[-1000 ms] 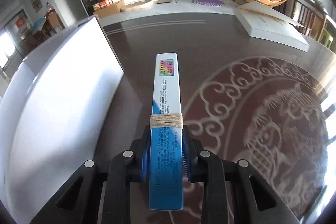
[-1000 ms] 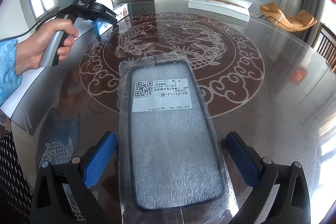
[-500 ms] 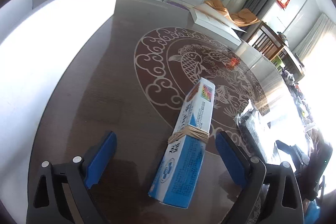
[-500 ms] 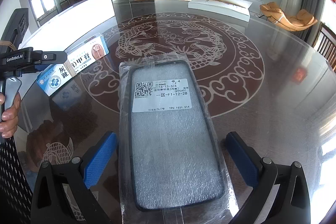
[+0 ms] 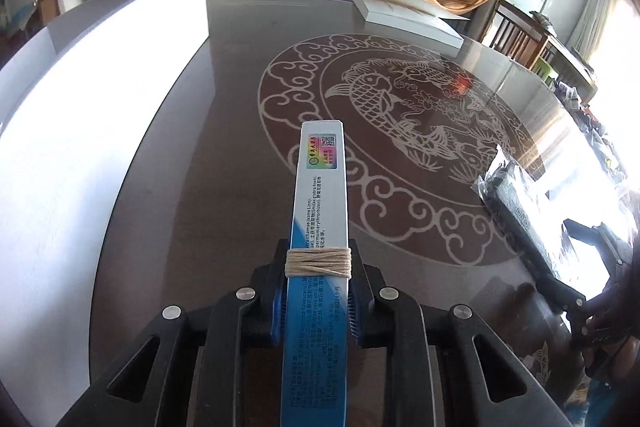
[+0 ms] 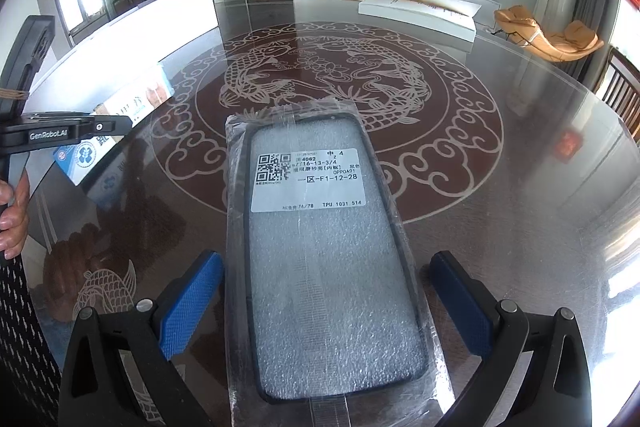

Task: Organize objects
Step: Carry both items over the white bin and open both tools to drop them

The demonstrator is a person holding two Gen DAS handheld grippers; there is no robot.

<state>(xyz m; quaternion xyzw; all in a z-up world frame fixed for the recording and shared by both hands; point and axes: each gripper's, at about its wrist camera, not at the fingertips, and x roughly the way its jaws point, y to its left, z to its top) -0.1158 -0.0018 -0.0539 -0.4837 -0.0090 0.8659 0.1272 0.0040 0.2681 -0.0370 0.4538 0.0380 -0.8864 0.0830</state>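
My left gripper (image 5: 316,311) is shut on a long blue-and-white box (image 5: 320,211) bound with a tan rubber band, held edge-up over the dark glass table (image 5: 208,155). The box also shows at the left of the right wrist view (image 6: 120,111), behind the left gripper's body. My right gripper (image 6: 324,307) is open, its blue pads on either side of a phone case in a clear plastic bag (image 6: 320,247) that lies flat on the table. The same bag shows at the right of the left wrist view (image 5: 520,215).
A long white box (image 5: 100,107) stands along the table's left side. A flat white box (image 5: 404,15) lies at the far edge. The table centre bears a pale fish pattern (image 6: 320,67). Wooden chairs (image 5: 516,35) stand beyond the right edge.
Half a second ago my left gripper was open with the blue-and-white box lying on the table; now it is shut on the box, held edge-up. The right gripper has not moved.
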